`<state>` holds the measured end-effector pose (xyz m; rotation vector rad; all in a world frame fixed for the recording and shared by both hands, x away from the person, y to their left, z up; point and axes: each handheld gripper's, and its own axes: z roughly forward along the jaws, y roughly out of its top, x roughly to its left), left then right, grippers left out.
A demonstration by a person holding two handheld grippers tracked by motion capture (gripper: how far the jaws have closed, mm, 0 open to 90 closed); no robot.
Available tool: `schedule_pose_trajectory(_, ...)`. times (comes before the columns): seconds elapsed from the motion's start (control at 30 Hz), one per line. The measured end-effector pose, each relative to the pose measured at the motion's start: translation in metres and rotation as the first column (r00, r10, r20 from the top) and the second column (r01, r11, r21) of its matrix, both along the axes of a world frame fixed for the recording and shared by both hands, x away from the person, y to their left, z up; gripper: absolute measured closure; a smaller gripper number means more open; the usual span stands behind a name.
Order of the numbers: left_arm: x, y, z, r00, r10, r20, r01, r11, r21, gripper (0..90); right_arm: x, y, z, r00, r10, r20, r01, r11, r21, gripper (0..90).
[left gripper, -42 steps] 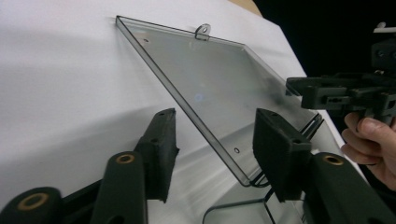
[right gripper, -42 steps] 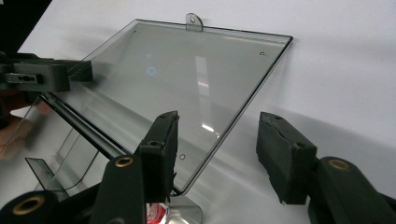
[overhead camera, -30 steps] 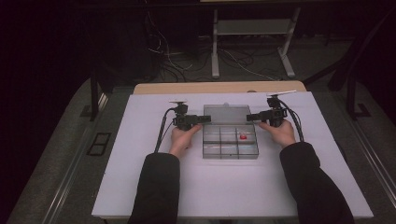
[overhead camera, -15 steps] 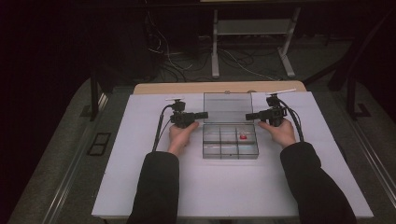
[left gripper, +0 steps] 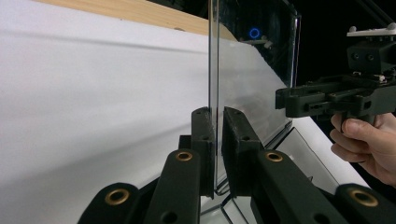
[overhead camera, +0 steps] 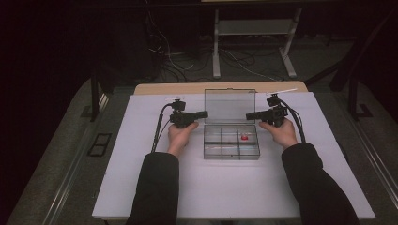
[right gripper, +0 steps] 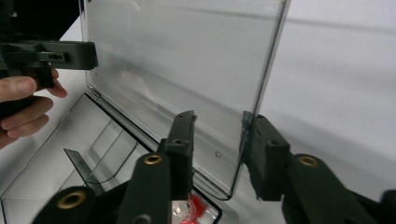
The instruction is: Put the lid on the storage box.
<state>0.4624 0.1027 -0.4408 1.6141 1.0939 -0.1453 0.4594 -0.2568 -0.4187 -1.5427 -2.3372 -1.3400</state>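
A clear plastic compartment box point(overhead camera: 231, 157) sits mid-table with its lid point(overhead camera: 230, 105) standing upright. A small red piece point(overhead camera: 244, 138) lies in a right-hand compartment, also at the bottom of the right gripper view point(right gripper: 196, 205). My left gripper point(overhead camera: 205, 114) reaches in from the left; its jaws have just been closing and now pinch the lid's edge point(left gripper: 212, 70), the left gripper point(left gripper: 217, 116) shut on it. My right gripper point(overhead camera: 248, 116) comes from the right; its jaws have been closing too. They still stand apart around the lid's other edge point(right gripper: 261, 88), so the right gripper point(right gripper: 217, 121) is open.
A white sheet point(overhead camera: 141, 187) covers the table, with a wooden strip point(overhead camera: 169, 88) along its far edge. Each gripper's cable point(overhead camera: 159, 126) trails over the sheet. Beyond the table, a metal stand point(overhead camera: 253, 28) and loose wires lie on the dark floor.
The lid has swung up from a low lean to upright. Both hands have stayed close to the lid's two side edges.
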Motion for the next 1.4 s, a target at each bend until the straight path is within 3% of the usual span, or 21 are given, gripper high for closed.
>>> schedule_pose_trajectory(0.33, 0.000, -0.001, 0.000, 1.0000, -0.003, 0.009, 0.004, 1.0000, -0.008, 78.6, -0.002, -0.004, -0.001, 0.9998, 0.013, 0.016, -0.013, 1.000, 0.005, 69.6)
schedule_pose_trajectory(0.57, 0.002, -0.001, 0.003, 0.9988, 0.022, 0.043, -0.020, 0.9989, -0.042, 74.5, -0.004, -0.006, -0.002, 0.9993, 0.017, 0.034, -0.018, 1.000, 0.016, 70.8)
schedule_pose_trajectory(0.77, 0.009, -0.002, 0.008, 0.9980, 0.040, 0.049, -0.036, 0.9968, -0.072, 74.5, -0.005, -0.006, -0.001, 0.9987, 0.027, 0.042, -0.028, 1.000, 0.010, 71.1)
schedule_pose_trajectory(1.0, 0.014, -0.004, 0.015, 0.9950, 0.056, 0.083, -0.050, 0.9963, -0.069, 75.2, -0.005, -0.006, -0.001, 0.9976, 0.038, 0.058, -0.038, 0.999, 0.000, 71.0)
schedule_pose_trajectory(1.4, 0.010, -0.001, 0.020, 0.9943, 0.045, 0.097, -0.042, 0.9983, -0.041, 81.6, -0.004, -0.005, 0.000, 0.9953, 0.051, 0.083, -0.050, 0.999, -0.009, 70.9)
